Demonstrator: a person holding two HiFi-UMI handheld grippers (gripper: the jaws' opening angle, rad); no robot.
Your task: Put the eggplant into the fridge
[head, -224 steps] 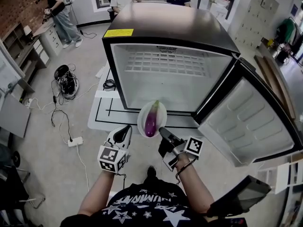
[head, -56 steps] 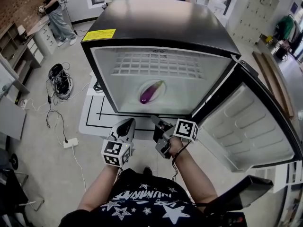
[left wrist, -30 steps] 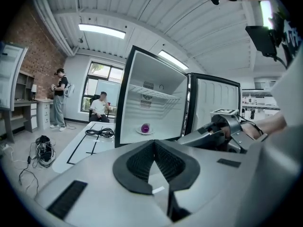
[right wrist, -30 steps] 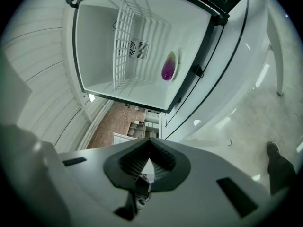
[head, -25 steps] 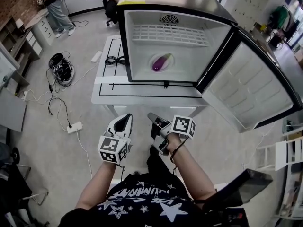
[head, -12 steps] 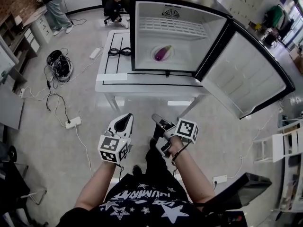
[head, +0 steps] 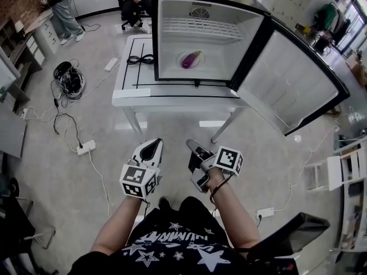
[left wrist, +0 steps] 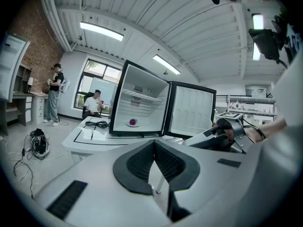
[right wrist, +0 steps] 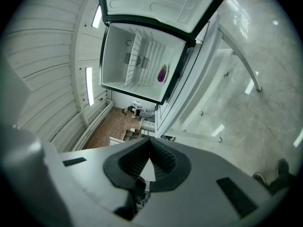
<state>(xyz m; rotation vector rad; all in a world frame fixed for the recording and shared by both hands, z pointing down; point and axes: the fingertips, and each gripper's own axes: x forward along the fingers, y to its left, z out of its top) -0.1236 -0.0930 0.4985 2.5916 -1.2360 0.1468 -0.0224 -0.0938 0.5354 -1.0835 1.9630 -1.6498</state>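
Grey shiny floor (head: pixel 69 211) in a workshop-type room, with a white surface (head: pixel 129 79) marked with black lines standing in the middle of it. The fridge (head: pixel 172 33), a small black one with a white inside, sits on top of that surface. Its door (head: pixel 287 85) is swung all the way open to the right.

The eggplant (head: pixel 191 58) is inside the fridge, lying on a white plate (head: pixel 198 63) on the fridge bottom, under the wire shelf (head: pixel 198 30). The left gripper view shows it too, as a little purple blob (left wrist: pixel 132 122) in the open box.

Both grippers are down low, close to the person's body and well apart from the fridge and the surface. The left gripper (head: pixel 152 146) has its fingers (left wrist: pixel 137 162) pressed together tip to tip with nothing between them. Same deal on the right gripper (head: pixel 191 144): fingers (right wrist: pixel 163 162) closed on each other and empty. It's angled so its own camera looks up at the fridge from below. The two grippers are side by side, close but not touching, each with its marker cube (head: pixel 137 180) facing up at the head camera.

Other stuff: a coiled black cable (head: pixel 140 59) lies on the surface just left of the fridge. A bundle of cables (head: pixel 69 80) sits on the floor further left, with a white power strip (head: pixel 85 148) nearer the person. Somebody stands (head: pixel 57 4) at the far left wall.
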